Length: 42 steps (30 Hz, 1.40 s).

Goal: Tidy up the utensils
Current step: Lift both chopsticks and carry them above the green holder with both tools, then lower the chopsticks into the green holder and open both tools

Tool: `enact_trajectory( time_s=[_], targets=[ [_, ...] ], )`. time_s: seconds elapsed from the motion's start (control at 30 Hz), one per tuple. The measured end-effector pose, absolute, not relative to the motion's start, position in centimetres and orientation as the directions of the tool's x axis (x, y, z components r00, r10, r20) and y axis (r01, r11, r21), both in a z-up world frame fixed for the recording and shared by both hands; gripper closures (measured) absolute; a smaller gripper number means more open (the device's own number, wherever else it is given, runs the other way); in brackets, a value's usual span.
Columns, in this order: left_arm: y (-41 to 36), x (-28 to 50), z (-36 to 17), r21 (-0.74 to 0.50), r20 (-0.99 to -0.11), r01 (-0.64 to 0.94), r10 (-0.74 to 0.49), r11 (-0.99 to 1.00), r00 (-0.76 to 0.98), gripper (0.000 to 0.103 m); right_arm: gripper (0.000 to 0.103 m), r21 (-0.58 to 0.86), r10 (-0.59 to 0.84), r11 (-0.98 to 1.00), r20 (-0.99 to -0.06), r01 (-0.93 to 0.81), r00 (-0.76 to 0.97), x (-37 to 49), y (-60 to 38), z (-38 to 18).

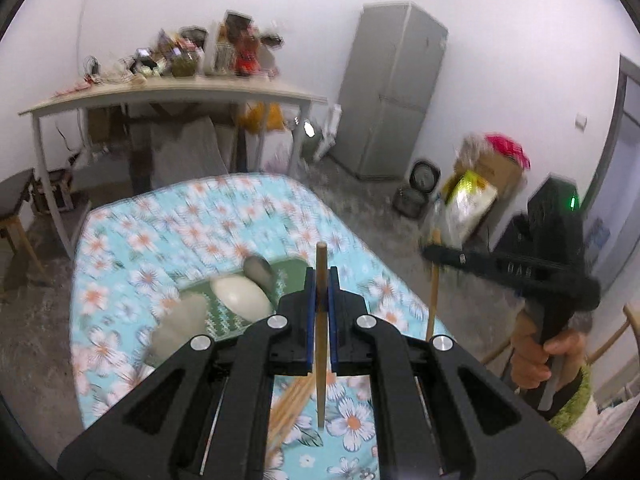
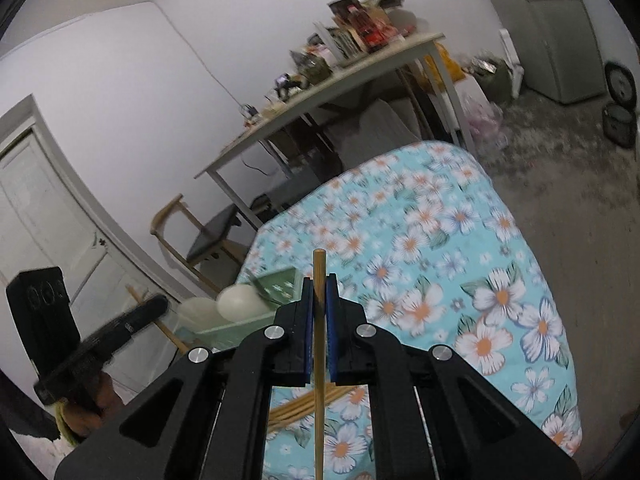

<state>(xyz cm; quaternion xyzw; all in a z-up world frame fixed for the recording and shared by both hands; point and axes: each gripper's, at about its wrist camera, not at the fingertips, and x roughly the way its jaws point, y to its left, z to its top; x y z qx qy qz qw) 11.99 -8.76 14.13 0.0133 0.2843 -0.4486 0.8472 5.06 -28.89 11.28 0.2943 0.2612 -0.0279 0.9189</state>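
My left gripper (image 1: 321, 274) is shut on a wooden chopstick (image 1: 321, 360) that stands upright between its blue pads, above the floral tablecloth (image 1: 168, 232). My right gripper (image 2: 319, 282) is shut on a second chopstick (image 2: 319, 420) in the same way. Each gripper shows in the other's view: the right gripper (image 1: 431, 250) with its chopstick (image 1: 433, 300), and the left gripper (image 2: 160, 303). A green tray (image 1: 224, 312) holds white spoons (image 1: 240, 296) and a grey one. A loose pile of chopsticks (image 2: 304, 404) lies on the cloth under the grippers.
Beyond the cloth-covered table stands a white desk (image 1: 172, 92) piled with clutter. A grey fridge (image 1: 392, 96) is at the back right, with boxes and bags (image 1: 480, 184) on the floor. A wooden chair (image 2: 208, 236) and a door (image 2: 44, 208) are on the left.
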Motion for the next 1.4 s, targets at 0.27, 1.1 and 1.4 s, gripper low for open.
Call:
enact_trajectory(
  time_s=[0.27,1.1,1.4],
  targets=[
    [-4.4,12.3,19.8,-0.248,-0.325,0.744,-0.777,0.621,0.540,0.098,0.097,0.498,0.119,0.856,-0.447,0.136,0.887,5.7,-27.7,14.9],
    [-5.1,15.8,20.2,-0.151,-0.254,0.690,-0.703,0.708,0.665,0.098,0.097,0.469,0.136,0.879,-0.431,0.092,0.892,7.5,-26.9,17.5],
    [-5.4,17.2,16.5,-0.224,-0.301,0.692,-0.724,0.687,0.621,0.093,0.097,0.457,0.164,0.888,-0.410,0.047,0.897,7.6,-26.1,18.4]
  ],
)
